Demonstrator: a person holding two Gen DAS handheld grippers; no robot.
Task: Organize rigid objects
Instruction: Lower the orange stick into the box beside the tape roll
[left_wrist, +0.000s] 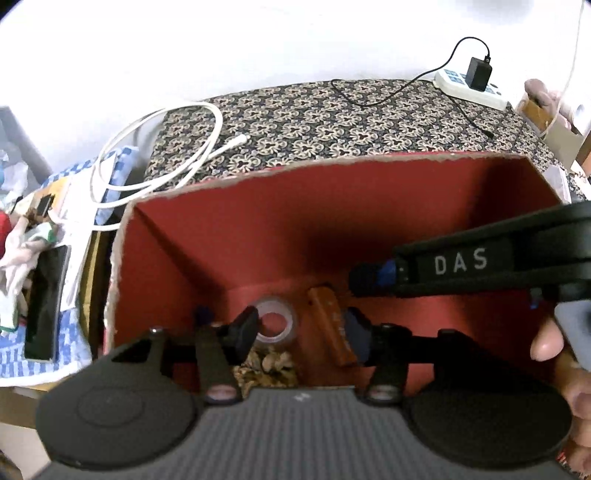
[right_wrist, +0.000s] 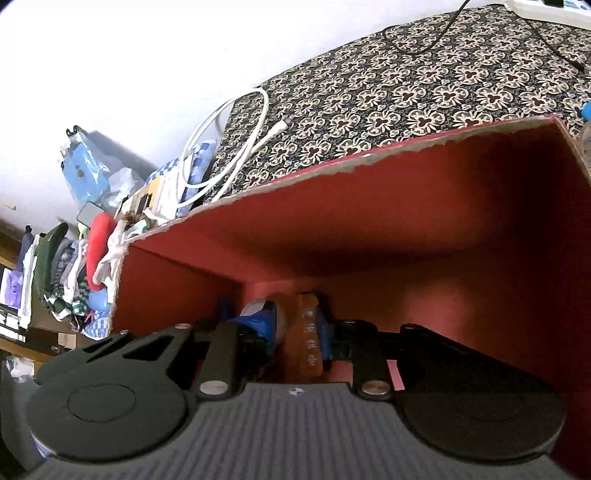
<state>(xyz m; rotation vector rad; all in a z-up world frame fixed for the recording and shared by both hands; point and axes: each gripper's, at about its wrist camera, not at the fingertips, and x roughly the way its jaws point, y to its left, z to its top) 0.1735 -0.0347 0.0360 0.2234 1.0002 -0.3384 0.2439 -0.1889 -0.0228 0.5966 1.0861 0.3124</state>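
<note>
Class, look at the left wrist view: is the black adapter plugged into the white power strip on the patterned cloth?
Yes. The black adapter stands plugged into the white power strip at the patterned cloth's far edge.

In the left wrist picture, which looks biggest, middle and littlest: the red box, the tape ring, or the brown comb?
1. Red cardboard box, by far the biggest.
2. Brown plastic comb.
3. Clear tape ring, close to the comb in size.

The brown comb is partly covered by the left tool's right finger; in the right wrist view the tape roll hides behind a blue-tipped finger. The power strip is cut by the top edge
</note>
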